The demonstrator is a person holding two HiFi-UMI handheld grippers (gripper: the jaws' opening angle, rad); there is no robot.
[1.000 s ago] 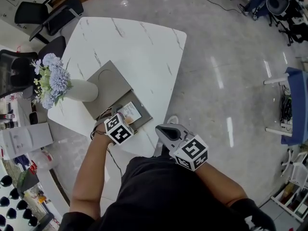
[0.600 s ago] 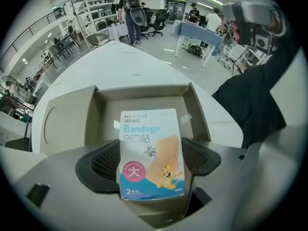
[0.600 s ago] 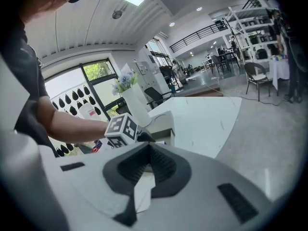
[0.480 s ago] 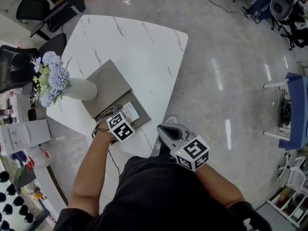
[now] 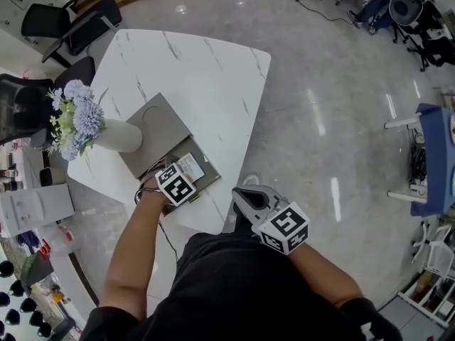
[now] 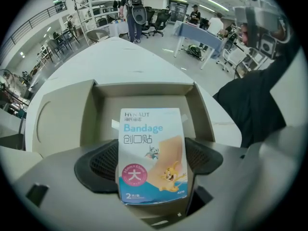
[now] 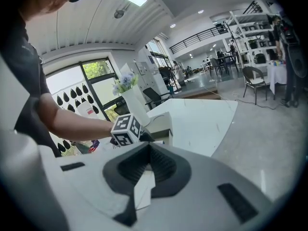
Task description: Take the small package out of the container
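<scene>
L gripper (image 5: 176,183) points straight down over the open box (image 6: 144,89), which sits at the near edge of the white surface (image 5: 206,69). Its jaws have just been opening and stand spread wide, w/ the bandage package (image 6: 153,153) between them, lying face-up inside the box. R gripper (image 7: 149,149) is held off the surface, to the right of the box and well apart from it, jaws pressed together w/ nothing between; a vase of flowers (image 5: 114,133) stands just beside the box on its far-left side.
</scene>
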